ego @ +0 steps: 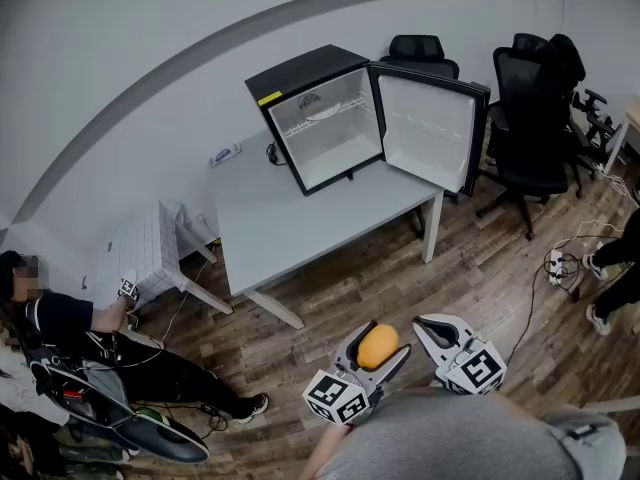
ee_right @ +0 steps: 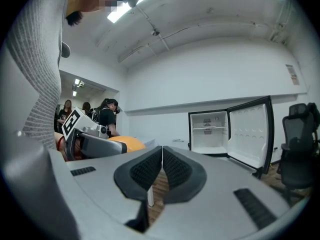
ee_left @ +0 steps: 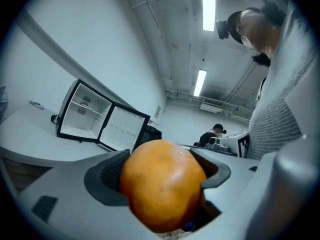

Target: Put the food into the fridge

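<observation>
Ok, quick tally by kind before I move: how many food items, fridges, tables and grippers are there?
Food: 1, the orange, held in the left gripper
Fridge: 1, door open
Table: 1
Grippers: 2, counting the right gripper, shut and empty
Total: 5

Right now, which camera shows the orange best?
The left gripper view: the orange fills the frame centre, gripped between both pads. The head view shows it small, from above, in the left gripper. The right gripper view shows only a sliver of it at the left.
</observation>
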Demonstrator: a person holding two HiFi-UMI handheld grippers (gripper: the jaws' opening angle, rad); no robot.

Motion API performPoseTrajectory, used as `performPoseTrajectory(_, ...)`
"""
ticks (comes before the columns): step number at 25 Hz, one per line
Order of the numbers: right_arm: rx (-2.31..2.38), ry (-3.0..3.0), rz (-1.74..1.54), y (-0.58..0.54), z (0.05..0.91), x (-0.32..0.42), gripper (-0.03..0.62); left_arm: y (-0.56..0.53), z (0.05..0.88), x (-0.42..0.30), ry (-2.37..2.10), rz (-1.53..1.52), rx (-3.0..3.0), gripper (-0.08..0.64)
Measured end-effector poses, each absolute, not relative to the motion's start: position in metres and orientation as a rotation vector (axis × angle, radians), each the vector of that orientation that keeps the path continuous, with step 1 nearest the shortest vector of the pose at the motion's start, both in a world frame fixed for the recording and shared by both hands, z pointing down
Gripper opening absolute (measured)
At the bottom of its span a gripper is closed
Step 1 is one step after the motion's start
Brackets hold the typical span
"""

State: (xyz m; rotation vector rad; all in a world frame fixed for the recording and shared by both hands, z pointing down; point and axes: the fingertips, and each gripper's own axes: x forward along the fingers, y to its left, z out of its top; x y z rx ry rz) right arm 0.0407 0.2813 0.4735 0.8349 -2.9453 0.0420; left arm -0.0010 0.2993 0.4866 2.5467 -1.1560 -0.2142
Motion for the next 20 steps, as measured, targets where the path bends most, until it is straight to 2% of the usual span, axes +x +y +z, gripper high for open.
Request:
performPoseTrajectory(11,0.920,-2.908,0.112,0.260,0.483,0.048,0.014,0.286,0.496,-0.007,-1.146,-0.228,2.518,0.374)
performPoseTrajectory(20,0.889,-2.932,0.116,0.197,0.487,0.039,0.014,0.233,0.496,-0.020,-1.230,-0.280,2.504,0.374)
